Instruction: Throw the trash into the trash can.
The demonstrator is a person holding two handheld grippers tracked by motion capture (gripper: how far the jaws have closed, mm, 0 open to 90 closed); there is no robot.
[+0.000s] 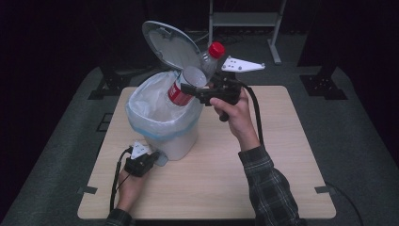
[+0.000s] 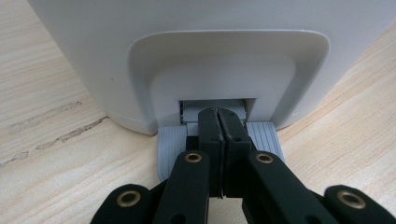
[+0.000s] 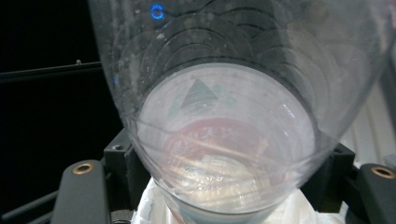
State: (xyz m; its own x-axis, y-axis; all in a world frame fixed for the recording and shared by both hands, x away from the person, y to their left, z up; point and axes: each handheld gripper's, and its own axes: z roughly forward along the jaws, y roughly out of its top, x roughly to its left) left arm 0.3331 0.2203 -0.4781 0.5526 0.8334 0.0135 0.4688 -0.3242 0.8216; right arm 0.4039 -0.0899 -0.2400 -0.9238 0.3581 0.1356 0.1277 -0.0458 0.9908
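Left gripper (image 2: 219,135) low by the table's (image 1: 282,155) near-left corner, jaws pressed together, tips on the grey pedal (image 2: 173,149) at the white bin's (image 1: 183,141) foot. Right gripper (image 1: 200,92) clamped on a clear bottle (image 1: 193,80), tilted over the bin's open mouth near the far edge, red cap (image 1: 216,48) uppermost; pads seemingly hidden behind plastic.
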